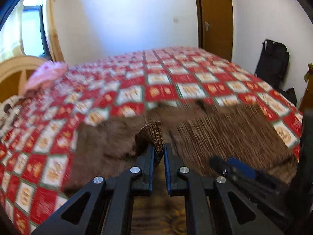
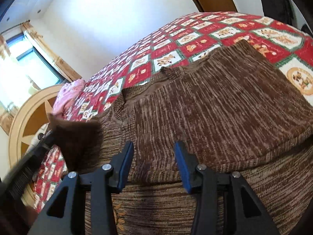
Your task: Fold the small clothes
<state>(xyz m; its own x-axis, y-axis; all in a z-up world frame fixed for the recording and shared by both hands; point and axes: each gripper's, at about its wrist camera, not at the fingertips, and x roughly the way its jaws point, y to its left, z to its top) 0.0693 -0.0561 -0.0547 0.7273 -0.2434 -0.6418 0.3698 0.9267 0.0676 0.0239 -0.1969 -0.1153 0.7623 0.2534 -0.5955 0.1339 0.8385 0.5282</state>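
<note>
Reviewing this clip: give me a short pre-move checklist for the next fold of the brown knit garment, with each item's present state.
1. Left gripper shut on a fold of the brown knit garment: ok.
2. Right gripper free, jaws apart, nothing pinched between them: ok.
3. Garment's far part flat on the patchwork bedspread: ok.
4. Garment's near edge smooth: not ok, a doubled layer bulges there.
5. Pink cloth apart from the garment: ok.
6. Left wrist view sharp enough to judge the lifted edge's alignment: cannot tell, it is blurred.
</note>
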